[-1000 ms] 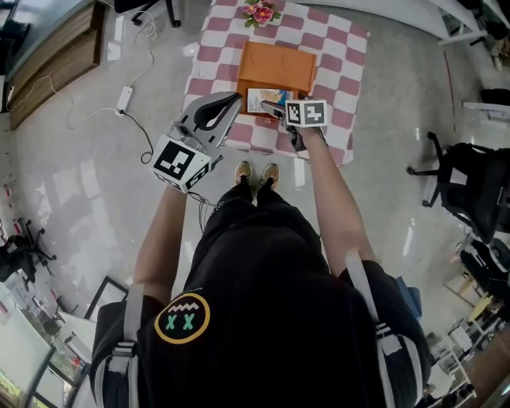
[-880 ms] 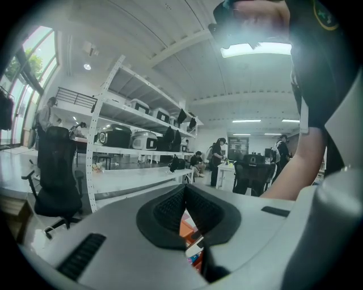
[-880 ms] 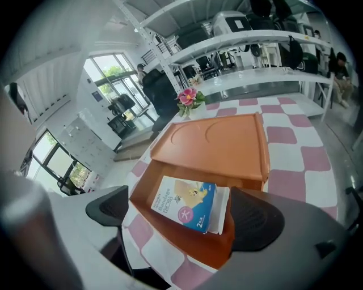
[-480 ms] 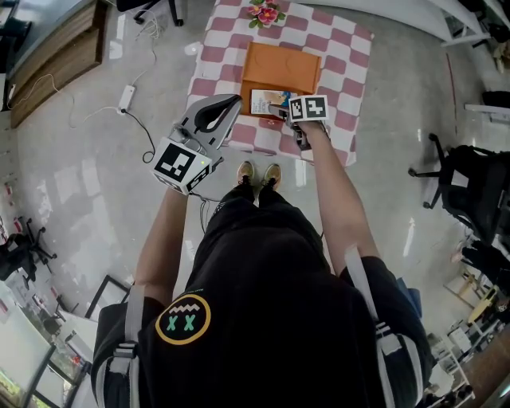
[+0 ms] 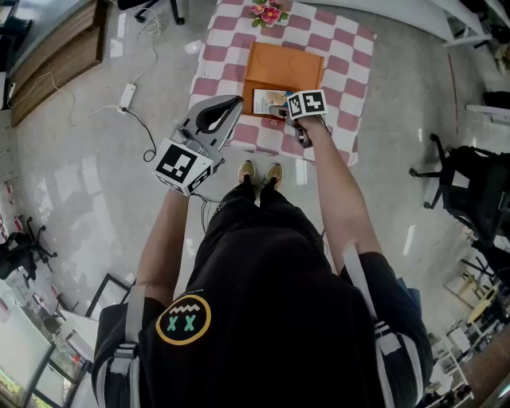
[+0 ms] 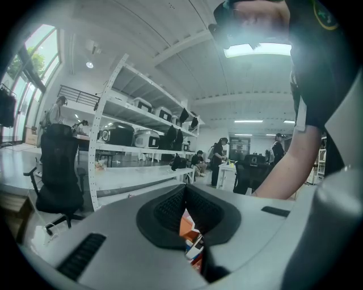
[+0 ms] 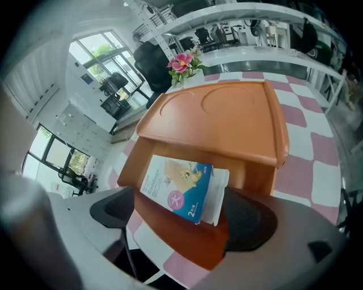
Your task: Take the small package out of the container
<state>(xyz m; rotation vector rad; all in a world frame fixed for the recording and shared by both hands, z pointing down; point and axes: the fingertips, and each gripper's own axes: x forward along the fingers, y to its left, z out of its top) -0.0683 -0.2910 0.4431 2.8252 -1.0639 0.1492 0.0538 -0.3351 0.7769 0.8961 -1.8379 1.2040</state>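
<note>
An orange container [image 5: 283, 68] stands on the checkered table [image 5: 351, 56], its lid [image 7: 227, 119] raised over an open tray. In the tray lies the small blue-and-white package [image 7: 178, 184], seen also in the head view as the package [image 5: 267, 102]. My right gripper [image 7: 184, 214] reaches into the tray with its jaws on either side of the package. They are closing, and a gap still shows at the left pad [image 7: 119, 210]. In the head view the right gripper [image 5: 280, 110] sits at the container's near edge. My left gripper [image 5: 235, 102] hovers left of the table with its tips together, empty. The left gripper [image 6: 184, 195] shows its pads meeting.
A pot of pink flowers [image 5: 268, 12] stands at the table's far edge, behind the container. A power strip with a cable [image 5: 125, 97] lies on the floor to the left. A black office chair [image 5: 470, 183] stands at the right.
My right gripper has moved a little forward toward the container, up to the package. The left gripper has barely moved.
</note>
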